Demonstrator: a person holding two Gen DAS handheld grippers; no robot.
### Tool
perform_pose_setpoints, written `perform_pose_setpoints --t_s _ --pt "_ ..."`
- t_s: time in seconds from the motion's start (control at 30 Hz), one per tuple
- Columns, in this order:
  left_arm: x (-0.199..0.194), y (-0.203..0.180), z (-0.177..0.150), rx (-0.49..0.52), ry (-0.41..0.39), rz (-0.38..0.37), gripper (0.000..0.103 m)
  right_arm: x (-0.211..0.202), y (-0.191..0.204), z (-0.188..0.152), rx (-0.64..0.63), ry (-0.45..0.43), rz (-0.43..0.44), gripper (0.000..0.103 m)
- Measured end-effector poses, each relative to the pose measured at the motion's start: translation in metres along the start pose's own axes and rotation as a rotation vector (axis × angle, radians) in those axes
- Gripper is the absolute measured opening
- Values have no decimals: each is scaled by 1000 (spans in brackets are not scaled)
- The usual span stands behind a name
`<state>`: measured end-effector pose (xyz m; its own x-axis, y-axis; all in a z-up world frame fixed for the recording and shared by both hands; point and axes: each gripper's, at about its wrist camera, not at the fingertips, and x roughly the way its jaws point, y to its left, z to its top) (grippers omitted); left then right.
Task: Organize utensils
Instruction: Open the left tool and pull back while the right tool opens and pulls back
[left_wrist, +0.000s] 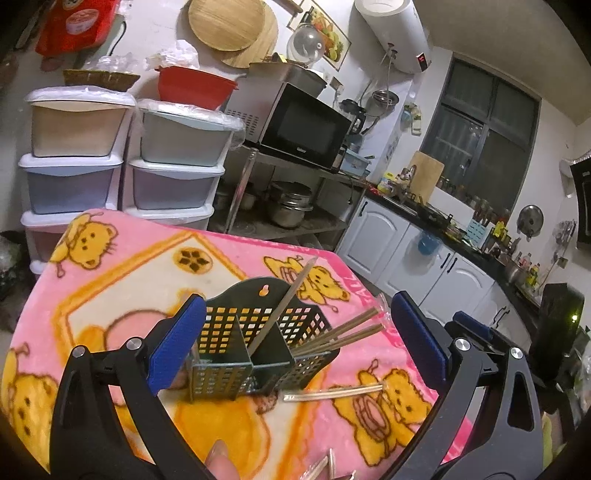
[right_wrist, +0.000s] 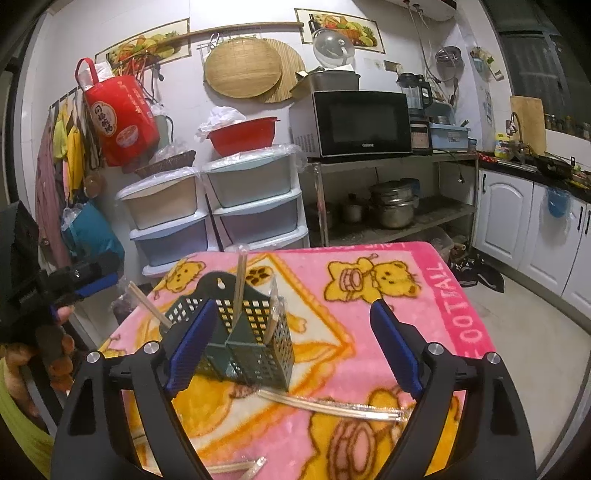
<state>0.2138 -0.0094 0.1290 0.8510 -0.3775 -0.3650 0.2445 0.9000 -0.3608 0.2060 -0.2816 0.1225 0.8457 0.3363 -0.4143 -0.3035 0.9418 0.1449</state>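
Both grippers tilt gently downward over the pink blanket (right_wrist: 424, 295), each held from behind (a fingertip shows under the left one).

The left gripper (left_wrist: 295, 341) has its jaws spread about as wide as they go, gripping nothing. The dark green perforated caddy (left_wrist: 258, 343) stands upright between and just beyond its blue pads, touching neither as far as I can tell. One wrapped chopstick pair (left_wrist: 284, 306) stands in a middle compartment, its long axis steep and leaning up toward the right pad. Another bunch (left_wrist: 343, 332) lies in the end compartment nearer the right pad, slanting low out over the rim toward that pad.

The right gripper (right_wrist: 291, 343) is likewise wide open and empty; the caddy (right_wrist: 255, 339) sits close beside its left pad. A wrapped pair of chopsticks (right_wrist: 332, 406) lies flat on the blanket just below the open jaws, its length running crosswise from pad to pad.
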Motion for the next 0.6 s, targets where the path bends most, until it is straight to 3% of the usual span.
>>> perform_pose_setpoints --t_s 0.6 --pt "-15 8 -35 -5 62 39 92 -9 4 -30 -14 59 8 82"
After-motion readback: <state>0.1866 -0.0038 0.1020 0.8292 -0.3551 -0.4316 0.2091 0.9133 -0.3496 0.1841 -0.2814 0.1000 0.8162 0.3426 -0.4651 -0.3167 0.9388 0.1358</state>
